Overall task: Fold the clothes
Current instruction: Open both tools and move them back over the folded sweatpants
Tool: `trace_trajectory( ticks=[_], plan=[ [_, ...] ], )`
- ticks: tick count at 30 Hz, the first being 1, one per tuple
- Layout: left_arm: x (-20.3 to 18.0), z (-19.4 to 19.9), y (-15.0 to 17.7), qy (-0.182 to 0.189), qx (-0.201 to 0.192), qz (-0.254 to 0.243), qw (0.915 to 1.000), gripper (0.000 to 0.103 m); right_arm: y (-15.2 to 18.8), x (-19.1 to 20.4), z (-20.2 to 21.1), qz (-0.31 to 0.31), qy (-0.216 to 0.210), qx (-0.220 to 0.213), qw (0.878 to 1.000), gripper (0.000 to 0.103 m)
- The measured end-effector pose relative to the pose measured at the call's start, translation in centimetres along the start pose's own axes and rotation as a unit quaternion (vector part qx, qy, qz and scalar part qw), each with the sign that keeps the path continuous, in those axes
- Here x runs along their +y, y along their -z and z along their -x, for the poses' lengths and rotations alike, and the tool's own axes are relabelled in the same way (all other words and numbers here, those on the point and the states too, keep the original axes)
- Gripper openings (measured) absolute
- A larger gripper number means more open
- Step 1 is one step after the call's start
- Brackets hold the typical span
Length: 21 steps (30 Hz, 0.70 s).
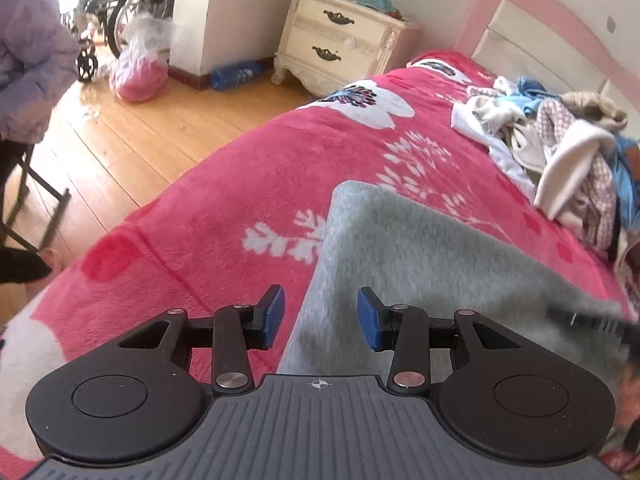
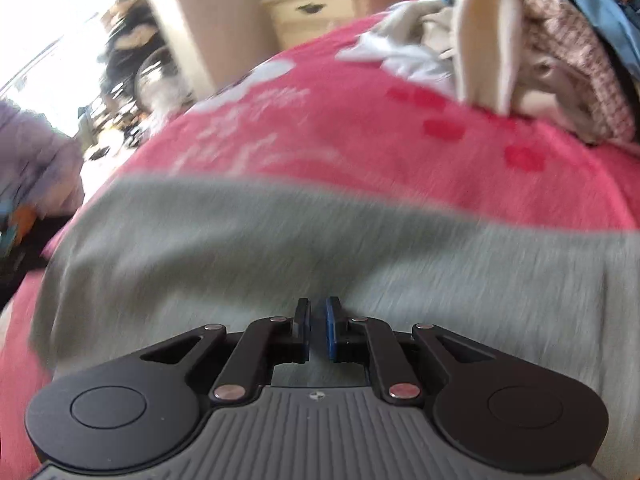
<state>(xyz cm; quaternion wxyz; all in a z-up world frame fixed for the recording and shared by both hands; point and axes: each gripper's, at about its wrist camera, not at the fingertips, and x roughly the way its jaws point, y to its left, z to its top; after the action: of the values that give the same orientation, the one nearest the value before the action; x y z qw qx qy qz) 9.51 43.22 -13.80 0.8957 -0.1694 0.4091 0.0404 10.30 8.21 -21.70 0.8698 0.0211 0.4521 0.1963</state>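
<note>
Left tool (image 1: 320, 316): parted, empty, over grey garment's (image 1: 420, 248) left edge.
Right tool (image 2: 318, 328): nearly closed, nothing visibly pinched, above grey garment on bed (image 1: 240, 176).

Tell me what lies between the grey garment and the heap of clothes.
Only bare pink blanket separates the grey garment from the heap of clothes; the left wrist view shows it best.

Left claw (image 1: 321, 318) angled downward, jaws apart and empty, right claw (image 2: 318, 330) angled downward, jaws nearly together

Cream nightstand (image 1: 336, 36), wheelchair (image 1: 124, 8), blue bottle (image 1: 236, 74), wooden floor (image 1: 132, 136).
</note>
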Motion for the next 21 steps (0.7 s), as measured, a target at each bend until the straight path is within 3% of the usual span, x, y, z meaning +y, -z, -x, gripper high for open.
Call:
trace_trajectory(
  ticks=[6,10,13,15,17,19,21],
  plan=[
    [1.3,-1.1,0.3,0.017,0.017,0.025,0.9994,0.045,5.1,2.6,3.8,0.059,-0.034,0.050,0.996,0.011],
    [2.4,-1.8,-0.1,0.040,0.029,0.040,0.9980,0.050,4.4,2.8,5.0,0.077,-0.041,0.058,0.994,0.012],
    [2.9,-1.8,-0.6,0.044,0.038,0.054,0.9969,0.051,2.8,0.9,6.3,0.033,-0.032,0.033,0.998,0.012],
    [2.5,-1.3,-0.9,0.037,0.031,0.047,0.9977,0.051,1.8,-1.4,8.0,-0.012,-0.009,0.004,1.000,0.018],
    [1.3,-0.2,-1.1,0.035,0.013,0.023,0.9990,0.051,1.3,-4.5,10.2,-0.064,0.015,-0.030,0.997,0.037],
    [-0.8,0.7,-1.0,0.045,-0.003,-0.004,0.9990,0.051,1.3,-8.3,12.5,-0.121,0.033,-0.068,0.990,0.041],
    [-3.6,1.4,-0.5,0.066,-0.020,-0.035,0.9970,0.051,2.1,-12.2,13.9,-0.181,0.042,-0.091,0.978,0.051]
  ],
)
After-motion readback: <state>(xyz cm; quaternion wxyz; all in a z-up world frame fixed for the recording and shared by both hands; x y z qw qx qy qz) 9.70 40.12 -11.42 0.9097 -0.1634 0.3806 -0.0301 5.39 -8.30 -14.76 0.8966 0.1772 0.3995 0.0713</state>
